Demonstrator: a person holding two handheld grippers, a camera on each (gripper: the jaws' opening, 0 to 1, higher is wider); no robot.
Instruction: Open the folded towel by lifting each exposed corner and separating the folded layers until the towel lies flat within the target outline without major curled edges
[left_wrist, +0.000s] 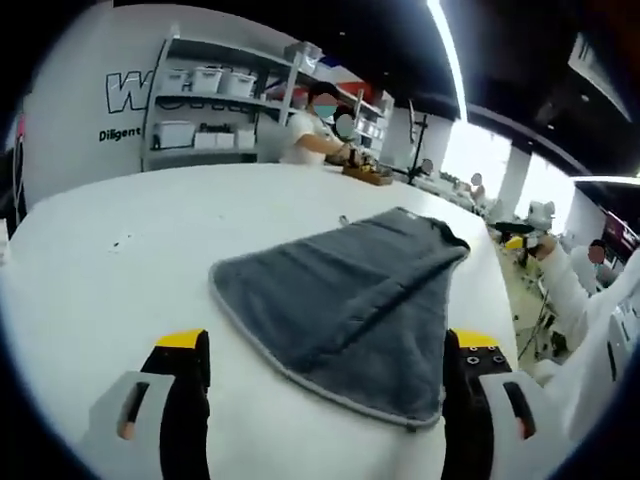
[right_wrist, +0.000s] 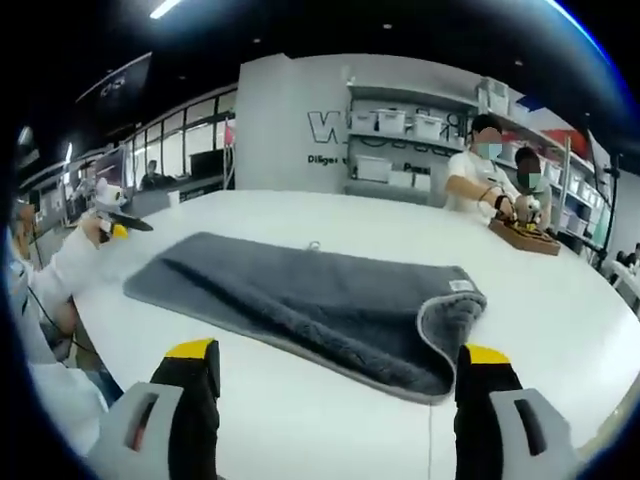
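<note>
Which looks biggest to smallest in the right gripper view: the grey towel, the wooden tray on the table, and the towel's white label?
1. Grey towel, by far the largest.
2. Wooden tray, though it sits farther away, so its true size is unsure.
3. White label, smallest.

My left gripper (left_wrist: 325, 385) hovers over the white tabletop (left_wrist: 120, 290) with its black, yellow-tipped jaws spread wide apart, holding nothing. Between and beyond them lies the folded dark grey terry towel (left_wrist: 345, 300), its near edge trimmed in lighter grey. Behind the table stands a shelf of white bins (left_wrist: 205, 105).
</note>
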